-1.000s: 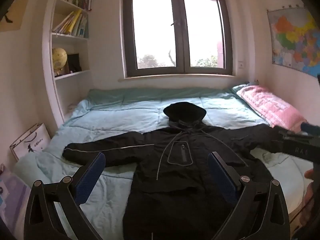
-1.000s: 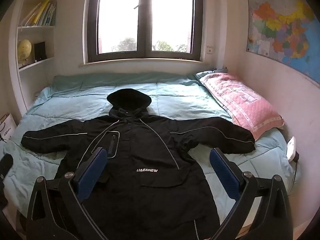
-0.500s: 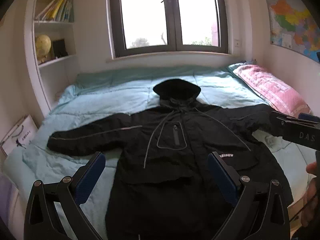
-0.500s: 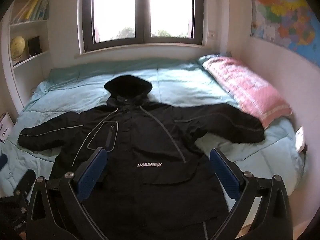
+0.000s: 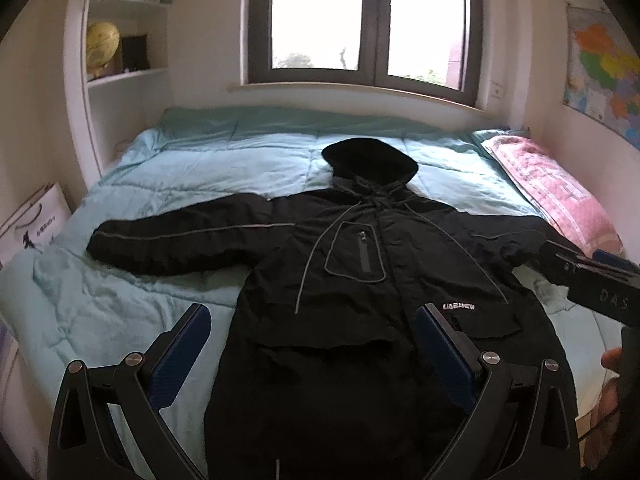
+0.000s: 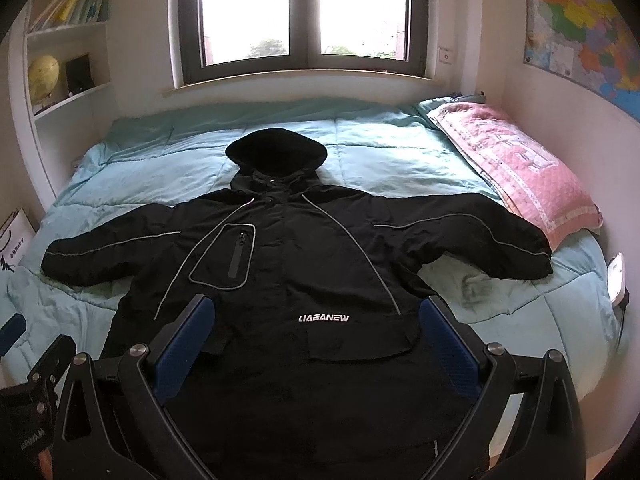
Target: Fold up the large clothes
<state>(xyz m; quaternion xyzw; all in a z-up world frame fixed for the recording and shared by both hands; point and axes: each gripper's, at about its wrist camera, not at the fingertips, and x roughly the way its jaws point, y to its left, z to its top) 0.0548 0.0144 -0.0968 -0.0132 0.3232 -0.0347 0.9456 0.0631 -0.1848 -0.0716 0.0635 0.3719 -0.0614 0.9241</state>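
A large black hooded jacket lies flat, front up, on the pale blue bed, sleeves spread to both sides and hood toward the window. It also shows in the right wrist view. My left gripper is open and empty, held above the jacket's lower left part. My right gripper is open and empty above the jacket's lower middle. The right gripper's body shows at the right edge of the left wrist view, near the right sleeve cuff.
A pink pillow lies at the bed's right side by the wall. White shelves with a globe stand on the left. A paper bag leans by the bed's left side. A white device lies at the bed's right edge.
Both grippers have moved forward and lower toward the jacket, which now fills more of each view. Both stay open. The jacket has not moved.
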